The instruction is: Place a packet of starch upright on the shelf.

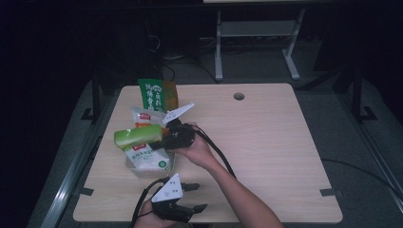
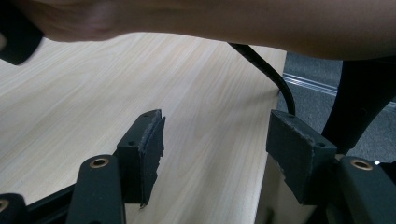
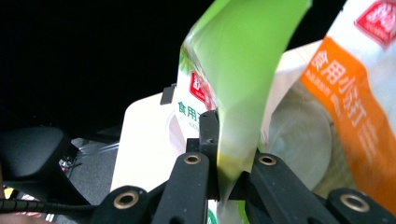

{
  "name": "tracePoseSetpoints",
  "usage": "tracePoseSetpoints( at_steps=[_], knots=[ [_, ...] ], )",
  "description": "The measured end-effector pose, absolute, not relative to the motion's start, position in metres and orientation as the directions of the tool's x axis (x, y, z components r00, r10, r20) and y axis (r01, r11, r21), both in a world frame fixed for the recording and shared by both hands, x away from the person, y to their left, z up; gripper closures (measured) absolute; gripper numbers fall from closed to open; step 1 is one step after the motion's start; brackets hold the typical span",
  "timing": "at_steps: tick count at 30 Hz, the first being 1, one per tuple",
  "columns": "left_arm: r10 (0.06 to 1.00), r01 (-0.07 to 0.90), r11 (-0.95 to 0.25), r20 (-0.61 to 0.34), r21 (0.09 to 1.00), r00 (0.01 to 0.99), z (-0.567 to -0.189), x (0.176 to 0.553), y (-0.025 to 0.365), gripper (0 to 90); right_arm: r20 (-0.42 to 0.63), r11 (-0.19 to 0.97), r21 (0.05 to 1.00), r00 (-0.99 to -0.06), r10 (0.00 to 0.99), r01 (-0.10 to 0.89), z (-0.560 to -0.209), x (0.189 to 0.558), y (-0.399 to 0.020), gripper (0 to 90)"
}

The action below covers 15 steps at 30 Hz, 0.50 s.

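— Dark room, pale wooden desk (image 1: 266, 137). What's on it?

— Pouches on its left part: a dark green one (image 1: 157, 95) at the back, a white one with an orange band (image 1: 142, 118) reading 食用小苏打, and a white pouch with green print (image 1: 149, 159) lying flat.

— The right claw (image 3: 229, 177)?

— Pinched shut on a light-green pouch (image 3: 243, 70), held above the others; its own view shows a red logo and 食用.

— And the left claw (image 2: 215, 154)?

— Wide apart, holding nothing, near the desk's front edge. Its view shows the forearm (image 2: 243, 23) crossing above.
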<state>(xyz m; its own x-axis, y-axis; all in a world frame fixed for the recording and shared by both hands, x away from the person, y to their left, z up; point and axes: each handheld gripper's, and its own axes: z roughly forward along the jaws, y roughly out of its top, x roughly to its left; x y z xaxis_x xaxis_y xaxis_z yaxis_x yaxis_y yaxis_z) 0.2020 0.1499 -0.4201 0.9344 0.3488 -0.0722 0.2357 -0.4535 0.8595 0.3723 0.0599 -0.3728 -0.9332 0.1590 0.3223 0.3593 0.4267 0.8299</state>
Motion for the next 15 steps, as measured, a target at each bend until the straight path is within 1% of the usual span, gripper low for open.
tracePoseSetpoints(
  at_steps=[11,13,15],
  knots=[
    [0.362,0.245,-0.458,-0.072,0.855,0.929,-0.4220,0.2046,0.1503,35.4,0.340,0.432,0.820,-0.927,0.161,0.375,-0.3813,0.3725,0.0499,88.4],
    [0.367,0.249,-0.455,-0.075,0.855,0.927,-0.4225,0.2058,0.1509,35.2,0.340,0.436,0.818,-0.926,0.161,0.376,-0.3808,0.3727,0.0500,87.7],
    [0.372,0.253,-0.454,-0.077,0.854,0.925,-0.4227,0.2072,0.1521,35.0,0.340,0.434,0.819,-0.927,0.158,0.375,-0.3806,0.3730,0.0500,85.2]
  ],
)
